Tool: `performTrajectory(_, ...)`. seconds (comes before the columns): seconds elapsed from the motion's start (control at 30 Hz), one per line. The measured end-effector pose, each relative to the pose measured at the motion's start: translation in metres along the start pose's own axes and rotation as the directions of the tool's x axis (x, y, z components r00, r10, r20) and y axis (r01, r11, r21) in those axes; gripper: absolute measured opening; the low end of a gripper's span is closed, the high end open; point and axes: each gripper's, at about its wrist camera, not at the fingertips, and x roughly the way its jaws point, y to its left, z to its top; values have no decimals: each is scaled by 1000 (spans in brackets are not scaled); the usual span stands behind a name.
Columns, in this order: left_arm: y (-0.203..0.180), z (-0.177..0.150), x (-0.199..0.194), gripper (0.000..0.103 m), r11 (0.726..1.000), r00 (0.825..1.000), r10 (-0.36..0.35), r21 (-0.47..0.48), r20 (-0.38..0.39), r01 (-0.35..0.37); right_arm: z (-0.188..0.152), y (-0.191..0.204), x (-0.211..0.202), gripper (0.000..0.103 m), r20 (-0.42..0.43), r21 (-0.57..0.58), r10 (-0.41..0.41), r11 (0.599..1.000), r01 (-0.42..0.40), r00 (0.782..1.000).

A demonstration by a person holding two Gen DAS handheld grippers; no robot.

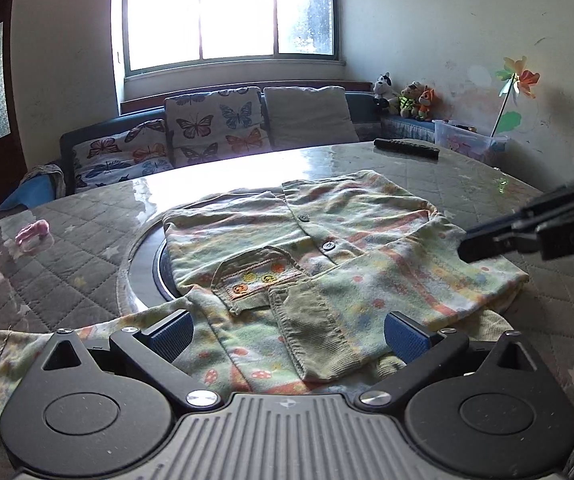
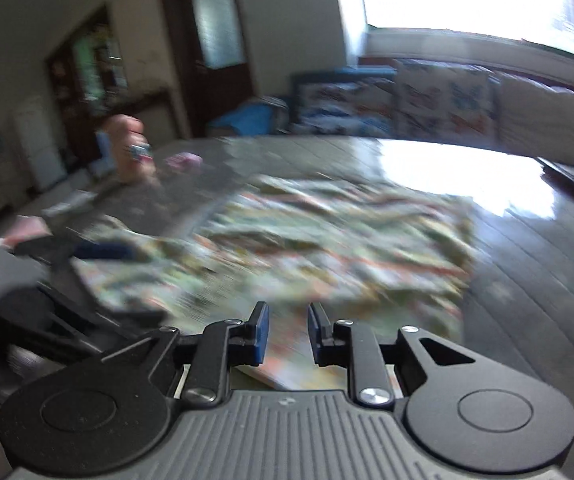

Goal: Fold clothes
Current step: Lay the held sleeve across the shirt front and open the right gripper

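1. Our left tongs [image 1: 287, 338], spread wide and holding nothing, hover over the near edge of the shirt [image 1: 327, 240], which lies partly folded on the quilted table [image 1: 67, 240].
2. Our right tongs [image 2: 287, 330], slightly parted and empty, approach its right side.
3. A sofa [image 1: 215, 128] sits under the window [image 1: 231, 12].

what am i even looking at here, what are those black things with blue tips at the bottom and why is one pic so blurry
Those are two handheld grippers, one in each of a person's hands, each with a camera looking along its two blue-padded fingers. The sharp picture is from the left gripper: its fingers stand wide open over a patterned child's shirt lying on a quilted table, and it holds nothing. The right gripper pokes in from the side. The blurry picture is the right gripper's own view; the smear suggests it is moving fast. Its fingers are apart with nothing between them. A remote control lies farther back.
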Motion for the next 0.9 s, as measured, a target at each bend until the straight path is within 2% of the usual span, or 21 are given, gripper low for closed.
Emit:
performTrajectory(0.1, -5, 4, 6, 103, 1000, 1000, -3, 7, -6, 3, -16, -26, 2, 21, -38, 52, -68, 996, 70, 997)
performTrajectory(0.27, -10, 10, 20, 103, 1000, 999, 10, 4, -31, -10, -30, -52, 8, 20, -90, 74, -127, 988, 134, 988)
performTrajectory(0.43, -12, 11, 33, 103, 999, 998, 33, 5, -60, -33, -16, -61, 10, 20, -57, 61, -146, 987, 150, 988)
performTrajectory(0.7, -14, 10, 47, 103, 998, 992, 70, 11, -101, -69, 11, -68, 51, 20, -32, 40, -125, 991, 127, 992)
performTrajectory(0.9, -9, 4, 51, 103, 994, 986, 110, 21, -126, -108, 6, -71, 59, 20, -53, 35, -136, 990, 138, 989)
